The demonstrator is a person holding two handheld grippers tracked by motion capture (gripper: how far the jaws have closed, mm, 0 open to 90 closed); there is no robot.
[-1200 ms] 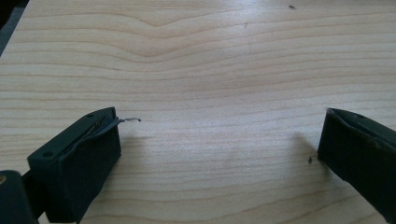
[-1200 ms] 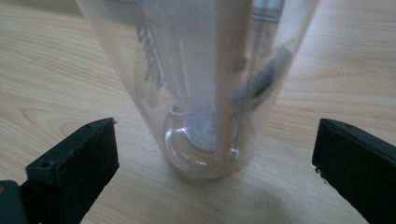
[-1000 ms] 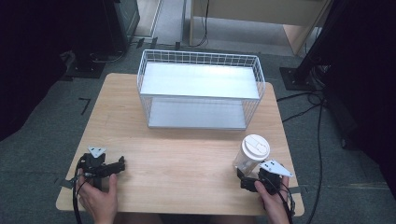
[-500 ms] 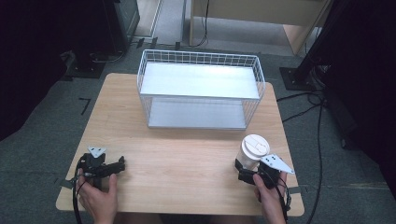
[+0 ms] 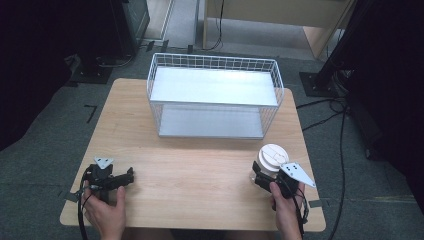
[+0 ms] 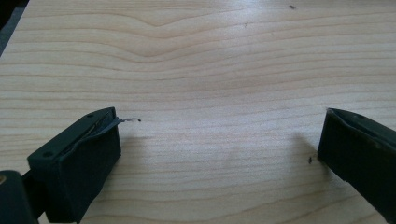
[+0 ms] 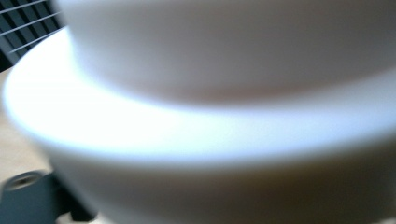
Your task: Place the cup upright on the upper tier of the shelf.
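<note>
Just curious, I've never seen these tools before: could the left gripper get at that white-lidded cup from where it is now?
Probably not without a long move. The left gripper sits open at the table's near-left corner, the cup at the far right. Bare wood lies between, but the right gripper already clasps the cup.

You see a white lidded cup (image 5: 271, 159), a white wire basket (image 5: 215, 95), black grippers, and a pale wood-grain table (image 5: 200, 170).

Right tongs (image 5: 261, 176) closing on lidded cup (image 5: 271, 159), wire basket (image 5: 215, 95) behind
</note>
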